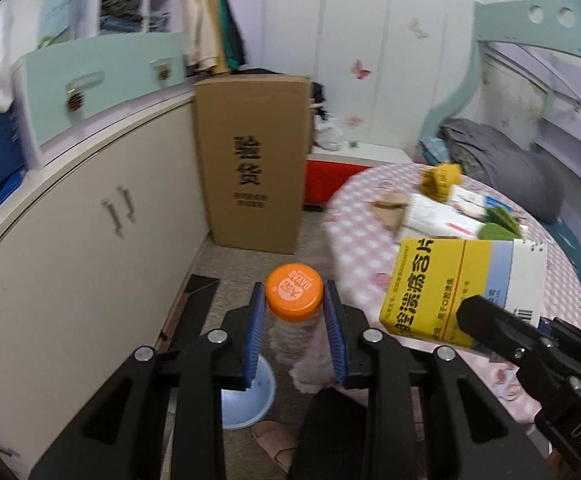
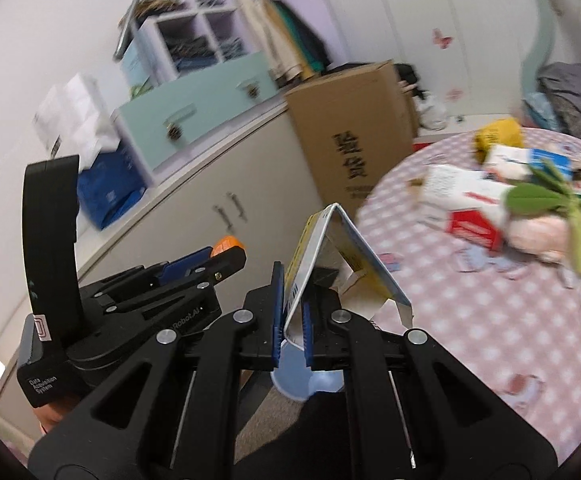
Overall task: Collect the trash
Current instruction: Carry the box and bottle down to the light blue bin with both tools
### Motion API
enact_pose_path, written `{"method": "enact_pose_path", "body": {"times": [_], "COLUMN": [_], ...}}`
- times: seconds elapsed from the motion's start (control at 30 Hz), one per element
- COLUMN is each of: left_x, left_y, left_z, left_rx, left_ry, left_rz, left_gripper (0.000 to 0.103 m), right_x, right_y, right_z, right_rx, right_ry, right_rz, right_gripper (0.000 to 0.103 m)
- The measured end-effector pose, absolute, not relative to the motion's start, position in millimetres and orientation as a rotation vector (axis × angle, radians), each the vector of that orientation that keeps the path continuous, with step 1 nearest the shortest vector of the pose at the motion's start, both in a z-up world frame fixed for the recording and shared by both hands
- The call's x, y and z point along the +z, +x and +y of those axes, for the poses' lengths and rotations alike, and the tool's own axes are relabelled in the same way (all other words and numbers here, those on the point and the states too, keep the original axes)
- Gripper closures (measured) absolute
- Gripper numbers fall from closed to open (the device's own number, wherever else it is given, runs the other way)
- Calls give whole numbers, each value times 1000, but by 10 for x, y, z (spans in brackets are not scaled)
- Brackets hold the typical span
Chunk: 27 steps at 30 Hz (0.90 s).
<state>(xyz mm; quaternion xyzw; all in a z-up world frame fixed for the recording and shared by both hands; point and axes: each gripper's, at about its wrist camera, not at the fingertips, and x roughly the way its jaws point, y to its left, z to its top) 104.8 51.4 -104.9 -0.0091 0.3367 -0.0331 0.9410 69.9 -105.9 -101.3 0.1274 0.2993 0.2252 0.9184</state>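
Note:
In the left wrist view my left gripper (image 1: 294, 305) is shut on a clear plastic bottle (image 1: 290, 336), its blue pads pressing just under the orange cap (image 1: 294, 294). To the right, my right gripper (image 1: 486, 320) holds a yellow and white carton (image 1: 466, 284) over the table edge. The right wrist view shows that right gripper (image 2: 292, 296) shut on the flattened, folded carton (image 2: 330, 256). Beside it on the left is the left gripper (image 2: 226, 258) with the orange cap (image 2: 229, 245). A light blue bin (image 1: 246, 400) (image 2: 306, 376) stands on the floor below both grippers.
A round table with a pink checked cloth (image 1: 370, 240) (image 2: 470, 320) carries white boxes (image 1: 434, 212), a yellow crumpled pack (image 1: 440, 178) and a green plush toy (image 2: 546, 204). A tall cardboard box (image 1: 250, 160) and a cream cabinet (image 1: 90, 232) flank the floor on the left. A slipper (image 1: 274, 440) lies near the bin.

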Motion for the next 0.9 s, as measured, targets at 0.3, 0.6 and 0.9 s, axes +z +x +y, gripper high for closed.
{"method": "enact_pose_path", "body": {"times": [0.3, 0.6, 0.9], "left_x": [-1535, -2233, -2593], "left_y": [1299, 1602, 1894], "left_z": [1432, 2069, 2314], "left_rx": [97, 193, 260], "left_ry": [-117, -199, -214], "left_rz": [788, 945, 1012], "left_gripper": [75, 75, 75], "right_x": [-1464, -2210, -2780], "right_y": [1299, 1886, 2342], "right_z": [-117, 540, 817], "right_rx": [600, 644, 554], "right_ry": [161, 129, 134], "right_rz": [787, 1012, 1103], "right_gripper": [95, 95, 46]}}
